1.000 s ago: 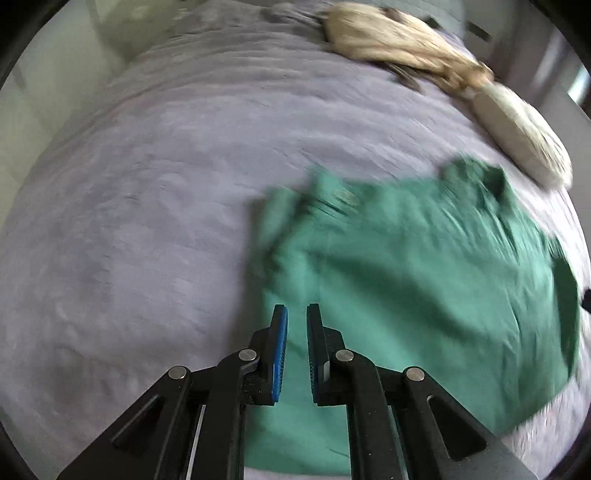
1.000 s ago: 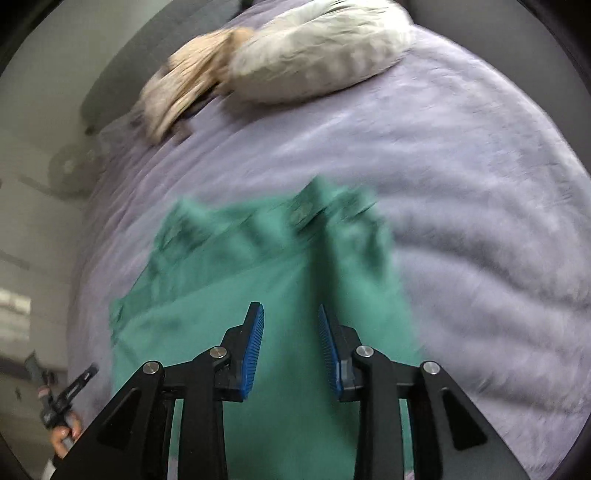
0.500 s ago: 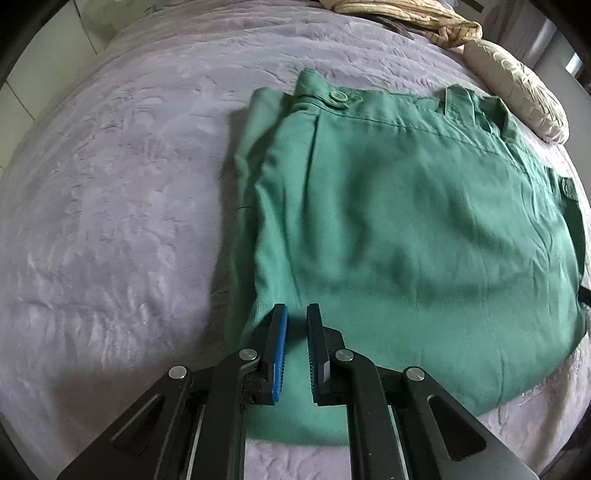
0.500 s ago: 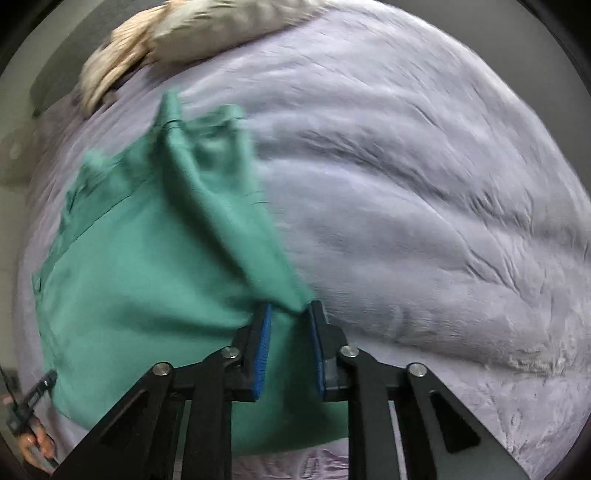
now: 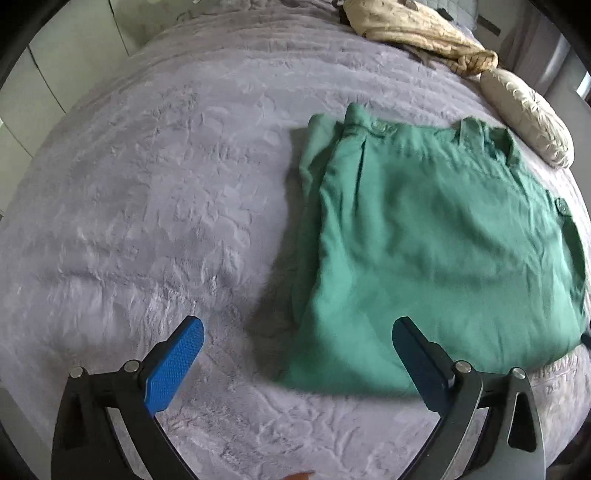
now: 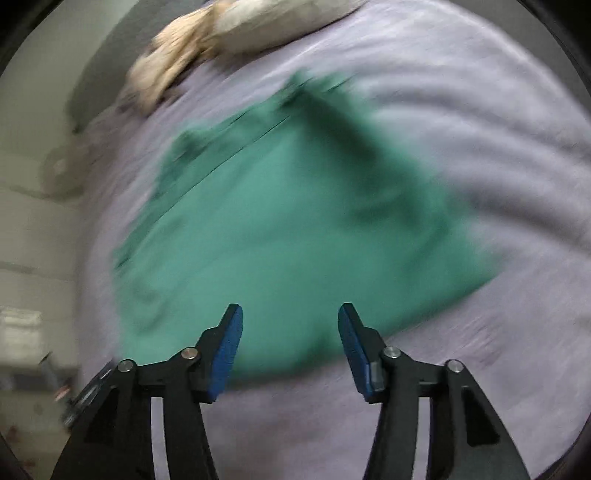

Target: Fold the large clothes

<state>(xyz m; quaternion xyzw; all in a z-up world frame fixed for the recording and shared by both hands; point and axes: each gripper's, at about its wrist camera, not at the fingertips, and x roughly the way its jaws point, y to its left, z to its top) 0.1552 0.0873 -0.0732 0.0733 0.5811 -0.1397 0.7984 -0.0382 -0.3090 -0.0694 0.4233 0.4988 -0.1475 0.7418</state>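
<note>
Green trousers (image 5: 436,243) lie folded flat on the grey bedspread (image 5: 155,206), and everything else places itself around them. Waistband end points away from the cameras, a button tab showing at its top edge; a narrower strip of the same cloth peeks out along the trousers' left side. Beyond the waistband, a beige blanket (image 5: 417,29) sits bunched up, with a pale pillow (image 5: 524,118) just beside it, both well apart from the trousers.

Left gripper (image 5: 295,354) hangs over the trousers' near left corner with its jaws spread wide, holding nothing: one blue pad (image 5: 173,365) is over bare bedspread, the other over green cloth. Whether either pad touches the surface is hard to say.

Over to the right wrist view, heavily blurred. Right gripper (image 6: 290,343) is also spread apart and holding nothing, poised at the trousers' (image 6: 280,236) near edge, bedspread (image 6: 480,129) all around. Blanket (image 6: 166,74) and pillow (image 6: 273,22) smear across the far side.
</note>
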